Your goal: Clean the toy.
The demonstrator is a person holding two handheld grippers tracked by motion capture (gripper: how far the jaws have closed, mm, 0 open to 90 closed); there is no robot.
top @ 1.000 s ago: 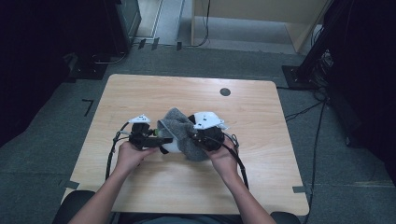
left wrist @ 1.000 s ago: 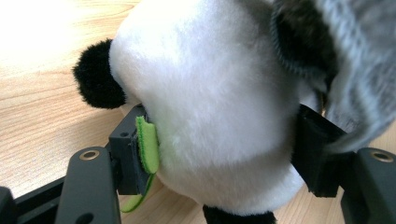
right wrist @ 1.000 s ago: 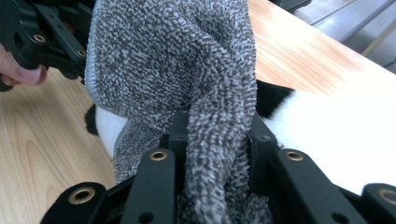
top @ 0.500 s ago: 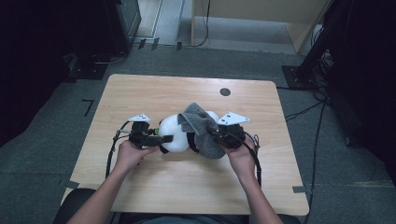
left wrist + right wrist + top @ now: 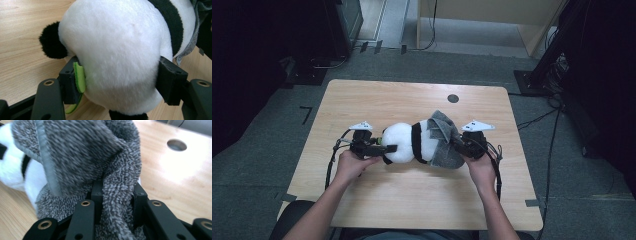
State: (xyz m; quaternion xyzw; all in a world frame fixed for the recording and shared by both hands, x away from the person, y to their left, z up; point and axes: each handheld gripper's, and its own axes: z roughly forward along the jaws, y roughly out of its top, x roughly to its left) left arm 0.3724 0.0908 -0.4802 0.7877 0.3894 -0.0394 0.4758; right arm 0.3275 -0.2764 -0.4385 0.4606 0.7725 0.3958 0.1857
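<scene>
A white and black plush panda (image 5: 409, 142) lies on its side in the middle of the wooden table (image 5: 412, 105). My left gripper (image 5: 388, 148) is shut on its round white head (image 5: 115, 55), one jaw pressed into each side, with a green tag (image 5: 79, 77) against the left jaw. A grey towel (image 5: 443, 141) drapes over the panda's other end. My right gripper (image 5: 460, 145) is shut on a bunched fold of that towel (image 5: 113, 202). The panda's body (image 5: 15, 170) peeks out past the towel in the right gripper view.
A round cable hole (image 5: 453, 98) sits in the table near its far edge. Cables trail from both grippers toward the near edge. Dark stands and equipment ring the table on the grey floor.
My right gripper has pulled the grey towel to the right along the panda, uncovering the white head and black band. The left gripper has stayed put on the head.
</scene>
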